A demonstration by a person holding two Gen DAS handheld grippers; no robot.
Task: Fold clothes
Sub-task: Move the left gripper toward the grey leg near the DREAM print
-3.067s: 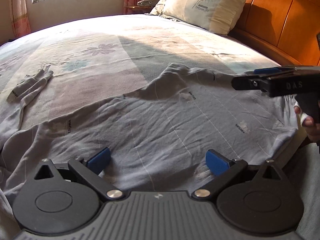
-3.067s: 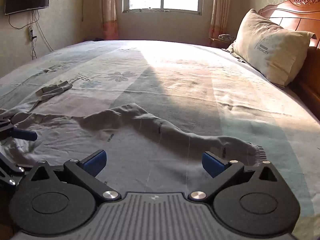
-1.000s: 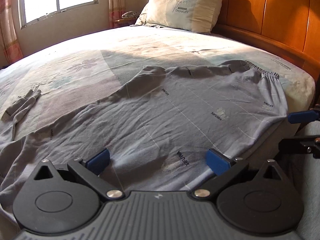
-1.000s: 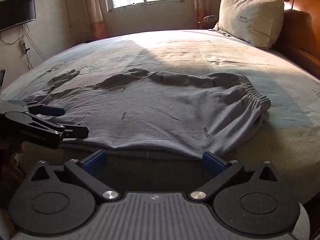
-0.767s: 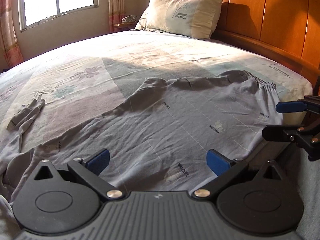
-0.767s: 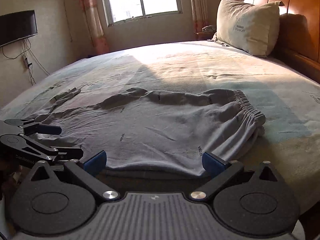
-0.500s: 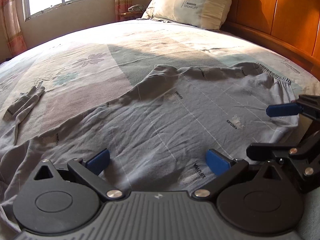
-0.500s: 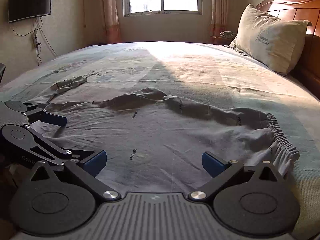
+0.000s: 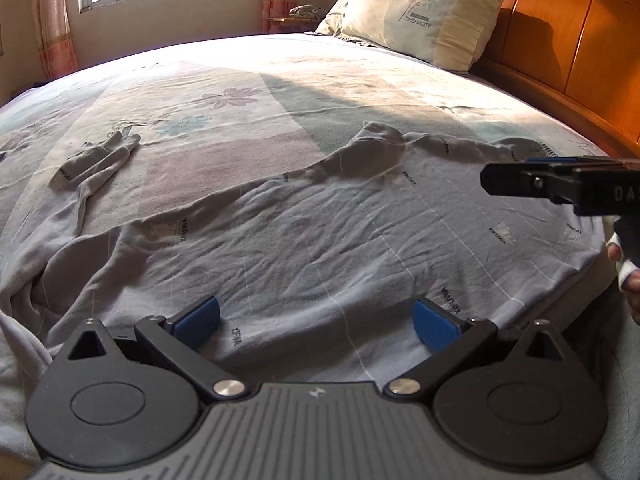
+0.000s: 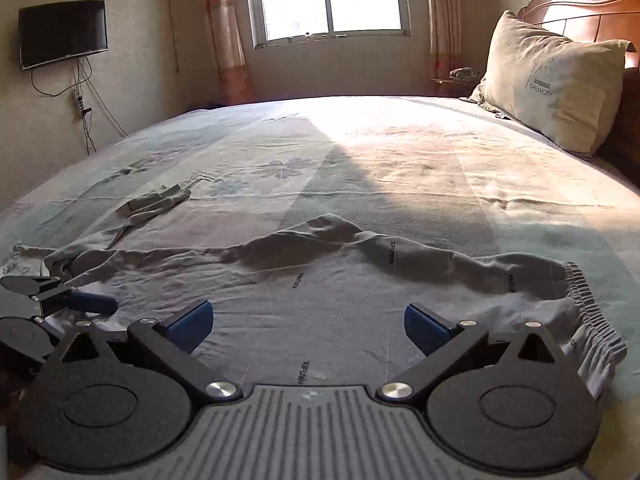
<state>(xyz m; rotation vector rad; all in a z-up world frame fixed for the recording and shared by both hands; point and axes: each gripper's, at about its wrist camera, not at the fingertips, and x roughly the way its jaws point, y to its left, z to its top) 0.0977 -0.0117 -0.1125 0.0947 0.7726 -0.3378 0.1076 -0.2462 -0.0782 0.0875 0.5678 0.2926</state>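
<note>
The bed (image 10: 400, 168) filled the room, its patterned sheet lit by the window (image 10: 328, 0), with a pillow (image 10: 552, 80) propped against the wooden headboard (image 9: 560, 40). Across the near edge lay the grey trousers (image 9: 320, 232), spread flat and sideways, the elastic waistband (image 10: 592, 320) bunched at the right and the legs trailing left, probably laid out so for folding. A small grey garment (image 9: 92, 160) lay apart, further up the sheet. Both tools hovered low over the near hem: the left gripper (image 9: 316, 320) and the right gripper (image 10: 308, 324) each had their 2 blue-padded fingers spread wide, clasping nothing, seemingly poised to pinch the cloth.
</note>
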